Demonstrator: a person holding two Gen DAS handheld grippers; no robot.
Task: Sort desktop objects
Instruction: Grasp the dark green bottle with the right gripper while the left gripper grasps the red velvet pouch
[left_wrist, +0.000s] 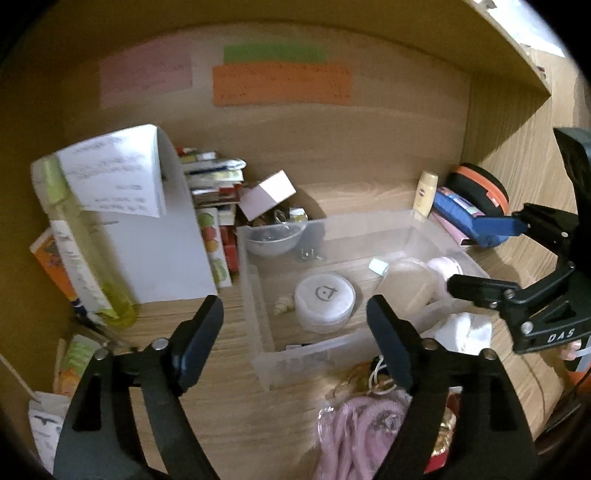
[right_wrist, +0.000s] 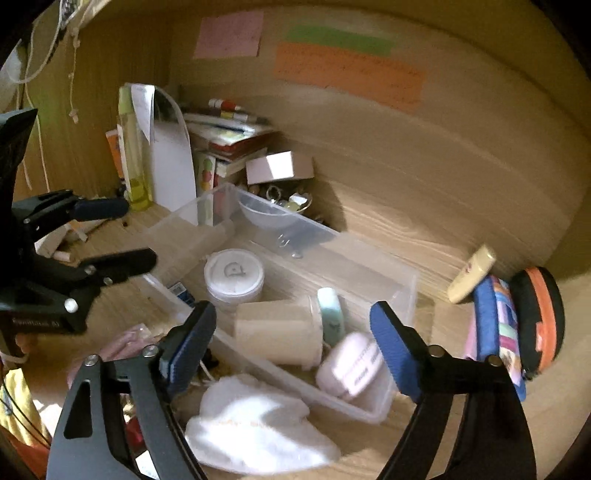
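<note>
Two hand-held grippers, left hand-held gripper (left_wrist: 295, 321) and right hand-held gripper (right_wrist: 293, 325), hang wide and empty over the clear bin (left_wrist: 258, 266) on the bench (left_wrist: 236, 417); the next pick likely needs one item singled out.

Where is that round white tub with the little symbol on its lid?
The round white tub stands inside the clear plastic bin on the desk, near its left wall in both views, next to the beige cup lying on its side.
</note>
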